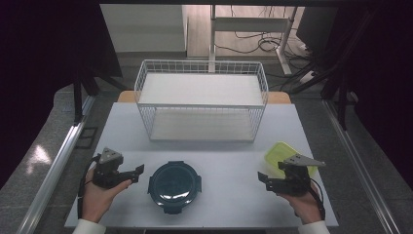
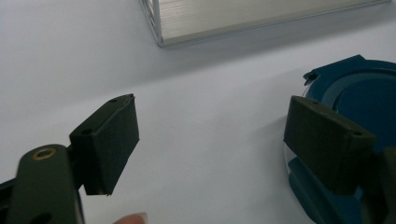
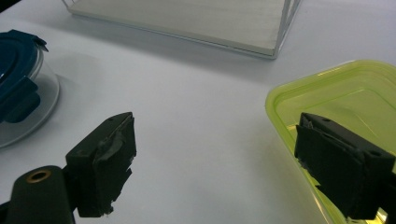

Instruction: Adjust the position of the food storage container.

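Observation:
A round container with a dark blue clip lid (image 1: pixel 174 186) stands near the table's front middle; the left gripper view has it at the right (image 2: pixel 359 88), the right gripper view at the left (image 3: pixel 18 60). A yellow-green rectangular container (image 1: pixel 280 153) lies at the front right, large in the right gripper view (image 3: pixel 345 93). My left gripper (image 1: pixel 138 173) is just left of the blue lid, open (image 2: pixel 210 121), with only bare table between its jaws. My right gripper (image 1: pixel 267 179) is open too (image 3: pixel 215 126); its right jaw hangs over the green container's near corner.
A white wire basket rack (image 1: pixel 202 68) with a white board shelf stands across the back of the white table (image 1: pixel 229 156); its lower frame shows in the left gripper view (image 2: pixel 161 32) and its corner post in the right gripper view (image 3: pixel 280 42). Desk legs and cables lie beyond.

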Demonstrator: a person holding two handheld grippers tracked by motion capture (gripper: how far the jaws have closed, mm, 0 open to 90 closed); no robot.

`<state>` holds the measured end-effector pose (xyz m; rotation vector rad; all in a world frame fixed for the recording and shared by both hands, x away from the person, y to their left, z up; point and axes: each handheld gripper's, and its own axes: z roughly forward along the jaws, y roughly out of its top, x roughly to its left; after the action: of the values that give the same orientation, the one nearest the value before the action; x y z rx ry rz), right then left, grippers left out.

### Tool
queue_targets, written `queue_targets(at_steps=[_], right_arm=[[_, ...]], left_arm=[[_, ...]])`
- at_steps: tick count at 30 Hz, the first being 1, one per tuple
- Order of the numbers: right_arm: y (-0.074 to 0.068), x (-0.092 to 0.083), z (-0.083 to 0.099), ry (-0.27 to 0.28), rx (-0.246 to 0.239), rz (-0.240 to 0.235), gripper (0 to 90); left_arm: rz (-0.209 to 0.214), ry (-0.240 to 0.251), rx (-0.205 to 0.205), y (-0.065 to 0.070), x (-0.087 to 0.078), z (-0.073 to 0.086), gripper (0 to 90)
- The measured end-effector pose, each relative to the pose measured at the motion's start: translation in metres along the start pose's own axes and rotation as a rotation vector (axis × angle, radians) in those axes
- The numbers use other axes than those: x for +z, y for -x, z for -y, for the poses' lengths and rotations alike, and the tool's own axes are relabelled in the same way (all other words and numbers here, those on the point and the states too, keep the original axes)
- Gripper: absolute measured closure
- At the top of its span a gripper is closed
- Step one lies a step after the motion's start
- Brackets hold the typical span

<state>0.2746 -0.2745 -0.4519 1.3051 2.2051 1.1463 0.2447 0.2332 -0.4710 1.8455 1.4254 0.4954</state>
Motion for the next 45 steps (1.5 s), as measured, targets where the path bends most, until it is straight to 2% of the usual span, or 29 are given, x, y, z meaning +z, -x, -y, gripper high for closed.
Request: queue_targets(at_steps=[2, 4, 7, 10, 12, 16, 20, 24, 26, 31, 35, 36, 38, 39, 40, 41, 43, 45], right_arm=[[0.001, 0.001, 0.000, 0.004, 0.004, -0.003, 13.4], [0.002, 0.001, 0.001, 0.001, 0.009, -0.018, 14.6], [0.001, 0.001, 0.002, 0.000, 0.007, -0.010, 15.1], [-0.002, 0.003, -0.003, 0.003, 0.011, -0.005, 15.6], [-0.008, 0.003, -0.004, 0.005, 0.002, -0.012, 15.9], [-0.013, 0.002, -0.004, 0.008, 0.002, -0.016, 16.6], [-0.011, 0.002, -0.005, 0.009, -0.003, -0.011, 16.9], [-0.008, -0.003, -0.007, 0.026, 0.008, -0.001, 17.3], [-0.008, -0.007, -0.006, 0.035, 0.016, -0.004, 17.6], [-0.008, -0.008, -0.005, 0.032, 0.013, -0.003, 17.6], [-0.008, -0.006, -0.005, 0.028, 0.012, -0.003, 17.7], [-0.008, -0.005, -0.005, 0.021, 0.015, -0.002, 17.7], [-0.009, -0.005, -0.004, 0.014, 0.006, 0.005, 17.8], [-0.009, -0.004, -0.004, 0.012, 0.004, 0.008, 17.7], [-0.009, -0.005, -0.004, 0.010, 0.004, 0.009, 17.7], [-0.009, -0.005, -0.004, 0.010, 0.004, 0.009, 17.7], [-0.010, -0.005, -0.003, 0.010, 0.003, 0.015, 17.8], [-0.011, -0.005, -0.003, 0.009, 0.001, 0.016, 17.7]], left_arm=[[0.002, 0.001, -0.003, 0.000, 0.000, 0.000, 18.4], [-0.013, 0.000, -0.002, 0.000, -0.003, 0.001, 18.4], [0.002, 0.010, -0.011, 0.000, -0.006, 0.000, 19.5], [-0.006, 0.002, 0.010, 0.001, -0.010, 0.002, 19.6], [0.008, 0.007, -0.010, -0.001, -0.013, 0.003, 20.3], [0.025, 0.005, 0.000, 0.000, -0.015, 0.001, 21.5], [0.035, -0.001, -0.010, -0.001, -0.017, -0.001, 21.9], [0.049, 0.031, -0.001, 0.003, -0.026, -0.004, 23.1], [0.050, 0.026, 0.018, 0.005, -0.030, -0.004, 25.5], [0.065, 0.016, 0.018, 0.007, -0.030, -0.002, 32.8], [0.081, -0.011, 0.025, 0.006, -0.030, -0.002, 38.6], [0.087, -0.019, 0.028, 0.007, -0.030, -0.002, 42.6], [0.102, -0.054, 0.051, 0.007, -0.031, -0.001, 46.1], [0.102, -0.054, 0.051, 0.007, -0.031, -0.001, 48.3], [0.117, -0.085, 0.061, 0.008, -0.031, -0.001, 50.1], [0.117, -0.085, 0.061, 0.008, -0.031, -0.001, 51.1], [0.137, -0.129, 0.075, 0.008, -0.033, 0.000, 53.8], [0.142, -0.141, 0.083, 0.009, -0.033, 0.001, 57.1]])
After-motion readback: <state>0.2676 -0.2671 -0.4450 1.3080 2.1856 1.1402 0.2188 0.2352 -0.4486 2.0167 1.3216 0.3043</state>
